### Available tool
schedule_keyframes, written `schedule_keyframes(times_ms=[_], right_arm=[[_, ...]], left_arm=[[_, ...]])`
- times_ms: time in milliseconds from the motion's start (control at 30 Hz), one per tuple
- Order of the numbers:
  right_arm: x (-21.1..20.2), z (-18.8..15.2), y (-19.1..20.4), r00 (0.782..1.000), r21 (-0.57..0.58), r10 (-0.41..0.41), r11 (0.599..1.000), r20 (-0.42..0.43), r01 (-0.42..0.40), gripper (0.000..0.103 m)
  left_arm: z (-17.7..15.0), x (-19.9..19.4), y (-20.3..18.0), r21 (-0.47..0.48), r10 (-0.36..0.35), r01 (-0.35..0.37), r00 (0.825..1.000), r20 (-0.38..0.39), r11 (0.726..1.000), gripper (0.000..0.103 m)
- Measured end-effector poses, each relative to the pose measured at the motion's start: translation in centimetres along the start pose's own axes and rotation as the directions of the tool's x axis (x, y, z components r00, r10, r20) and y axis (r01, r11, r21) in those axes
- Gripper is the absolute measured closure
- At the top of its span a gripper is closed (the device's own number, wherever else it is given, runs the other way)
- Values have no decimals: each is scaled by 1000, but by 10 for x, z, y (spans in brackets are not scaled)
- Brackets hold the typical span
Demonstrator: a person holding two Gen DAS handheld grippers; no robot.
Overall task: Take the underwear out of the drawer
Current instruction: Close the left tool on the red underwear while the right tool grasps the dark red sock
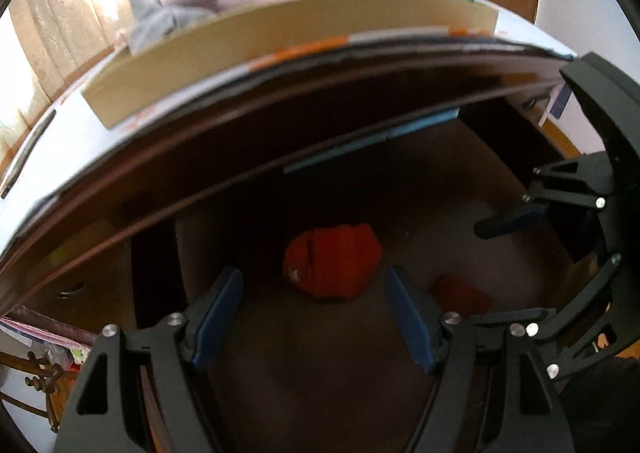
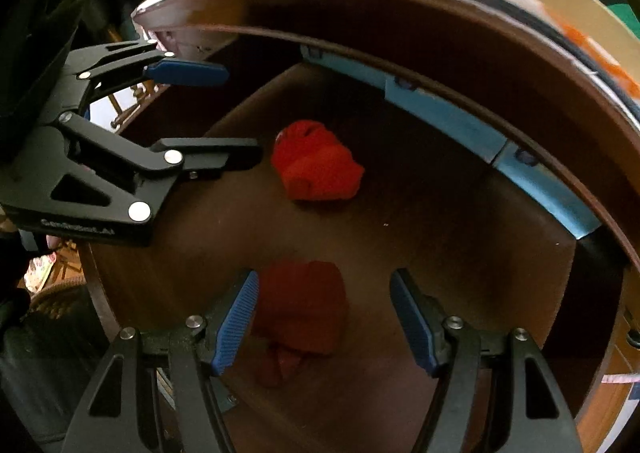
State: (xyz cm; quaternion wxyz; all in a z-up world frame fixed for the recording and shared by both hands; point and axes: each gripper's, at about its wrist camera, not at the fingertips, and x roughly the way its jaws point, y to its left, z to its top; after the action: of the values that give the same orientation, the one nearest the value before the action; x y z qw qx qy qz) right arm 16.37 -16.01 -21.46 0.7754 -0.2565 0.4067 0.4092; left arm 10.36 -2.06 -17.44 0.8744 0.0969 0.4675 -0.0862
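lying dim in drawer [image 2: 460, 221] shadow — second red underwear [image 2: 300, 313], outline blurred

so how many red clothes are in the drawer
2: one bundle lies farther back near the drawer's middle, the other nearer the front, by the right hand-held gripper. The dark corners may hide more.

Drawer [image 2: 400, 213] floor (dark wood): 2 red underwear [image 2: 316, 165]

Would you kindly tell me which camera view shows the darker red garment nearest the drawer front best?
The right wrist view: the darker red garment lies large between the right tool fingers. The left wrist view shows only a dim corner of it.
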Motion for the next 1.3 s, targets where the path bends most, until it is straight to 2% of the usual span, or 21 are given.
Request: schedule_keyframes(times_ms=[233,433,500,600,733,800,867,1067,1300], right_arm=[[22,4,2,989,7,50,999,-136,-50,33],[33,7,-4,975,44,114,993,-193,-107,34],[38,3,-9,965,54,147,989,-218,-139,42],[43,3,-5,958,49,155,988,-243,-147,49],[40,1,-1,964,25,137,991,-228,-135,60],[38,-2,-4,966,43,151,989,-209,-145,66],[28,-10,-9,971,72,160,986,-179,-149,68],[12,-23,-16,983,60,107,993,-149,-99,68],[3,-27,-24,980,80,161,985,-115,-153,68]], left_arm=[[0,10,1,-5,-39,39,997,-65,999,28],[3,18,-4,19,-63,65,992,-106,998,26],[3,21,-5,23,-75,79,989,-129,997,26],[3,27,-10,43,-95,103,983,-160,994,26],[7,32,-17,80,-79,94,981,-177,992,26],[8,35,-21,92,-75,93,980,-184,991,26],[12,38,-24,106,-74,95,979,-189,990,26],[19,51,-30,141,-58,89,975,-212,986,26],[10,60,-46,192,-44,91,970,-237,977,26]])
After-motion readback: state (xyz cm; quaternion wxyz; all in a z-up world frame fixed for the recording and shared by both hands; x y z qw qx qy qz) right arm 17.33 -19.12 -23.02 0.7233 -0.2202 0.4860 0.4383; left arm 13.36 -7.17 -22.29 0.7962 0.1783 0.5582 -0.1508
